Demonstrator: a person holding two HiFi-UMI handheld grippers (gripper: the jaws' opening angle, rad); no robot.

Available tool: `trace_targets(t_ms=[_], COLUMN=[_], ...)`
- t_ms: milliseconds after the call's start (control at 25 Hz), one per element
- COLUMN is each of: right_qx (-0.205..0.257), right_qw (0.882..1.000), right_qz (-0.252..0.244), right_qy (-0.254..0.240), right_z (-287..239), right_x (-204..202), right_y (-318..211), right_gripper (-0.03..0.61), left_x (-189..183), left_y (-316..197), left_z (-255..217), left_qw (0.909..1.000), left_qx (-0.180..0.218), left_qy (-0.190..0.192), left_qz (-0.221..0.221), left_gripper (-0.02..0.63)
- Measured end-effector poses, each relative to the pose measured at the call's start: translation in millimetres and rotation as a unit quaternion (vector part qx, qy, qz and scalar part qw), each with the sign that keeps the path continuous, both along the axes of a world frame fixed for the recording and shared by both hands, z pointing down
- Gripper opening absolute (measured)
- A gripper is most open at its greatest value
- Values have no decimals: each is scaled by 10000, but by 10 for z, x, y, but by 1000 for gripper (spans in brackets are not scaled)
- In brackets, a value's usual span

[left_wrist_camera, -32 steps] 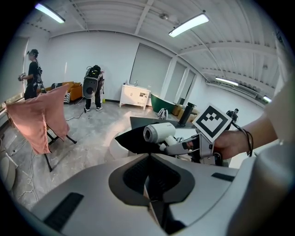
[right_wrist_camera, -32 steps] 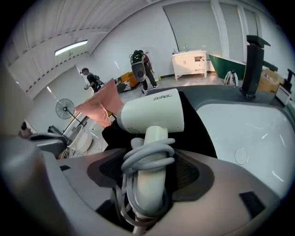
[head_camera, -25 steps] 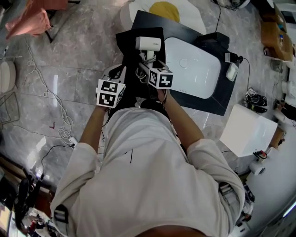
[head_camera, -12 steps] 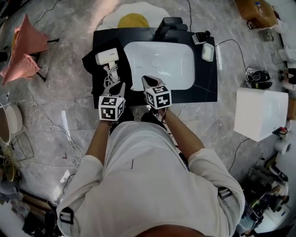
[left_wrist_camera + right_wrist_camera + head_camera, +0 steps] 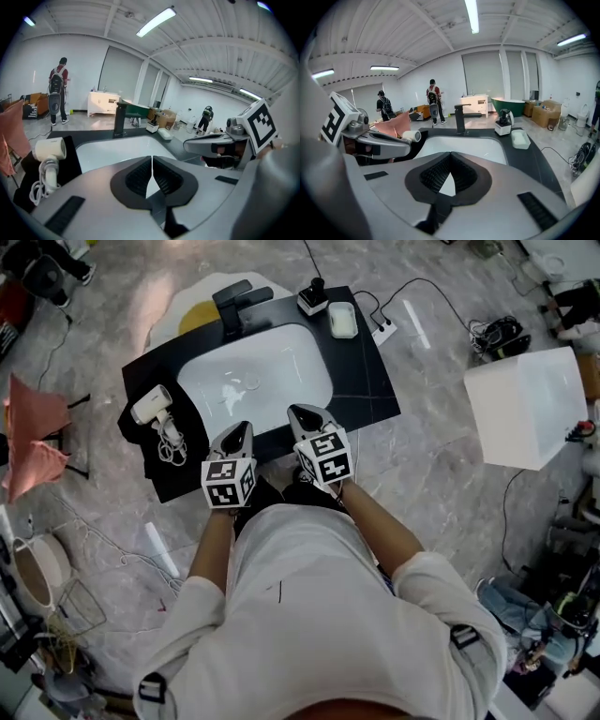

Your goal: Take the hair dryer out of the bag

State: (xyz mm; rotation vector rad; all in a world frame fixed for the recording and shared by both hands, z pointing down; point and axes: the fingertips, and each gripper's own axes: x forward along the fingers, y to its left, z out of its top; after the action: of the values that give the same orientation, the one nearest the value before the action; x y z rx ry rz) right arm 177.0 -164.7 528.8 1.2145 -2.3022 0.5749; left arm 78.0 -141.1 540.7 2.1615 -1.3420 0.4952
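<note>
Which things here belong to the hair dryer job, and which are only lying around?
Job: white plastic hair dryer; flat black fabric bag beneath it; left gripper and right gripper, both shut, empty.
Lying about: black faucet; white rectangular dish; white box; pink cloth.

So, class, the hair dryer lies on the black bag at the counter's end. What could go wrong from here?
The hair dryer sits near the counter edge, so a nudge could tip it onto the floor. Its loose cord, coiled beside it, might snag the left gripper and drag the hair dryer along.
</note>
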Motion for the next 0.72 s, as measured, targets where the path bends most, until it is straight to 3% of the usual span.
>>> trace_targets(t_ms=[120, 280, 560, 720], right_qx=[302, 805, 1816, 2297], right_qw=[9994, 9966, 9821, 9711], right_qz=[125, 8, 95, 183], right_qy=[-126, -200, -483, -626], right_z=[-260, -696, -1580, -1995], right_x=[271, 330, 158, 36], right_y=[-20, -75, -220, -192], right_gripper=[-2, -2, -2, -2], left_x=[327, 409, 26, -291], left_y=[-71, -120, -159, -123], left_z=[-347, -846, -1661, -2110], left_qw=[9989, 9947, 9783, 9663], left_qx=[450, 915, 1915, 2365], left_qy=[50, 150, -426, -438], left_qz=[-91, -436, -674, -915], left_gripper=[26, 26, 26, 26])
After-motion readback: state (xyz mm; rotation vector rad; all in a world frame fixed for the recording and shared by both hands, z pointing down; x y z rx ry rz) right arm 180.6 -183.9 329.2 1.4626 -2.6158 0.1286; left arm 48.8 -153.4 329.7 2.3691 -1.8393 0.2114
